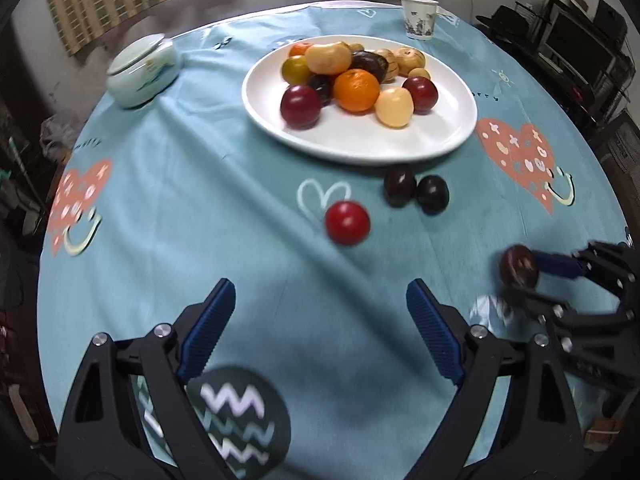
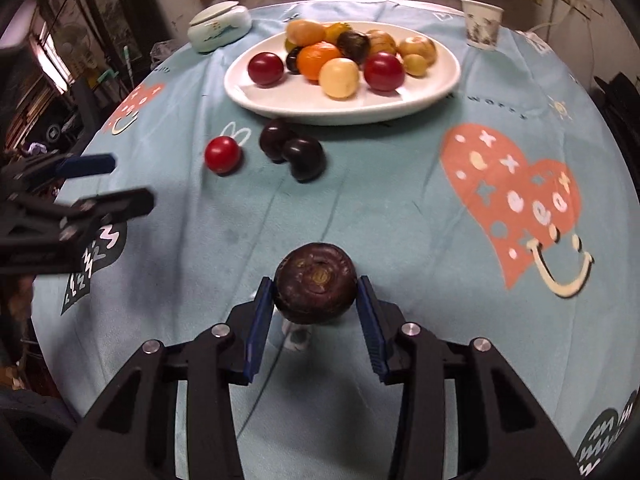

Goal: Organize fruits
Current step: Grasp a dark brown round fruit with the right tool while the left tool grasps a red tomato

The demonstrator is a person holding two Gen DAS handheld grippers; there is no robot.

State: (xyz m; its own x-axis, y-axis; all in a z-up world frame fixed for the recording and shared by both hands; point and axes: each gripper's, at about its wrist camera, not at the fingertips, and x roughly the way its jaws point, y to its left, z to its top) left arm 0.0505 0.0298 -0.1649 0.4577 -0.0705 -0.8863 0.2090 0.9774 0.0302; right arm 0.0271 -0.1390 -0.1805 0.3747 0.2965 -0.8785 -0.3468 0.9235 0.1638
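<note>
Right gripper [image 2: 316,294] grips dark round fruit [image 2: 315,288] (left gripper [image 1: 320,300] wide)

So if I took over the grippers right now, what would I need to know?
Right gripper: closed on a dark brown fruit, just above the cloth.
Left gripper: open, holding nothing.
White plate: already holds a pile of fruit.
Still on the tablecloth in front of the plate: one red fruit and two dark fruits, touching each other.
Left to do: put the held fruit on the plate, then likely those three.
</note>
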